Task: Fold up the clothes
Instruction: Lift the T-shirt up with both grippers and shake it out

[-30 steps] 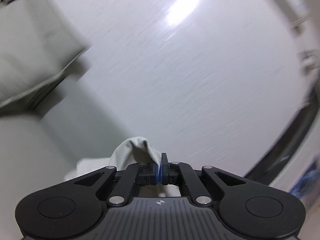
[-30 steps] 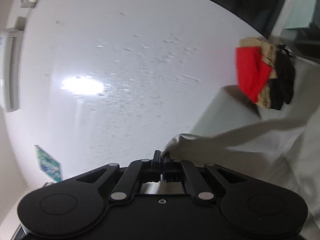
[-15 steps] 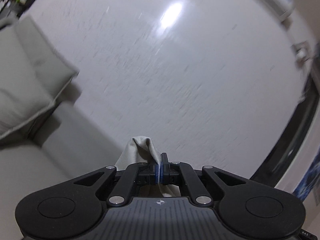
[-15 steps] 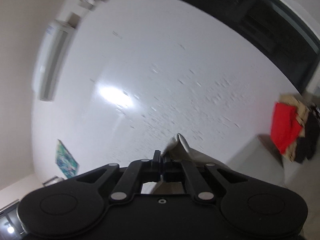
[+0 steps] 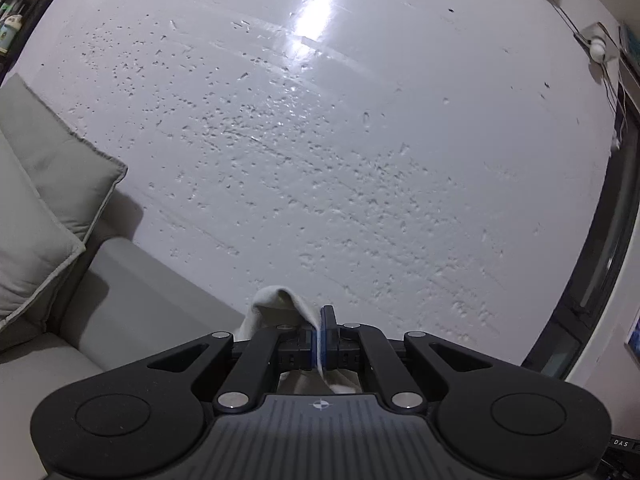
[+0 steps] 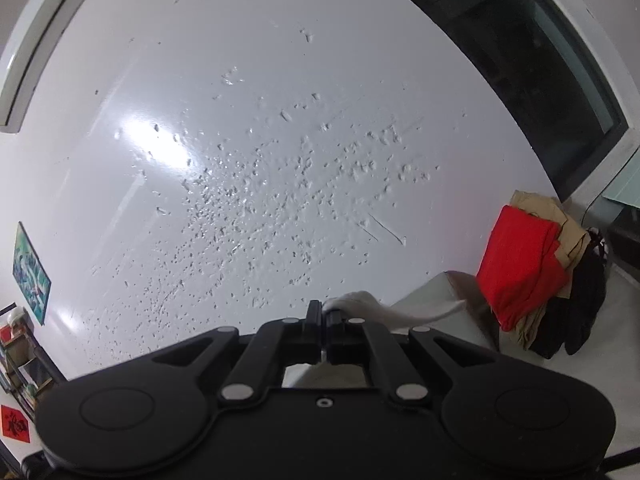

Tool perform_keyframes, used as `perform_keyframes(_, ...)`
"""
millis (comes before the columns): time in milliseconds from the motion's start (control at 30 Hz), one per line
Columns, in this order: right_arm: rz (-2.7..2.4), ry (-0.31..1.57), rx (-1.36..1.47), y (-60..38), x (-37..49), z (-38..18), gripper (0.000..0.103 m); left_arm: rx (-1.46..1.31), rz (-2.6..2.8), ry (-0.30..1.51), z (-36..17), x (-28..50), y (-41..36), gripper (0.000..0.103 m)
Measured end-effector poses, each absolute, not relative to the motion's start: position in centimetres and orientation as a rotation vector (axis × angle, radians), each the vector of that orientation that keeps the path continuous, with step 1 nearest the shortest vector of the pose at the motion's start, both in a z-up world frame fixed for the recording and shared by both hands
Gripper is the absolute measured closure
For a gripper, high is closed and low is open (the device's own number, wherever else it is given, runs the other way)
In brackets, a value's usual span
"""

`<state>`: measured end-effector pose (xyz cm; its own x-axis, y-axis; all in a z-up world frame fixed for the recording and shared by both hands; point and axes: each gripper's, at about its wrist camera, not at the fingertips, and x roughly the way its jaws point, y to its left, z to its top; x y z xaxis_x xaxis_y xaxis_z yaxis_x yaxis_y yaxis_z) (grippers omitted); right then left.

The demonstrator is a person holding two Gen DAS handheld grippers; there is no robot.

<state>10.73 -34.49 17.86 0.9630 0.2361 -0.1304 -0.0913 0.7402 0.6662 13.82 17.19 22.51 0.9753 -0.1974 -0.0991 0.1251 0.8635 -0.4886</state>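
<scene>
Pinching pale cloth, left claw clamped tight, right claw likewise closed on it

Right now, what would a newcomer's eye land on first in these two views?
The red garment on the heap of clothes at the right of the right view stands out most. Next, each closed claw pinches pale cloth: the left claw and the right claw, both facing a pitted white wall.
</scene>
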Motion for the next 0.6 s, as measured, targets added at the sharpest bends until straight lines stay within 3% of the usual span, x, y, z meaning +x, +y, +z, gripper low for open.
perform_keyframes(167,0.162,0.310,0.742,-35.0,11.5,10.2,0.101,-0.417,-0.114,0.293,14.3,13.4,16.4,0.103)
perform_keyframes(433,0.074,0.641,0.813,-33.5,14.2,-6.6,0.101,-0.524,0.012,0.606,-1.6,12.9,17.8,0.103)
perform_keyframes(600,0.051,0.750,0.784,-31.8,13.2,-10.9,0.101,-0.560,0.090,0.712,-6.6,12.4,19.1,0.103)
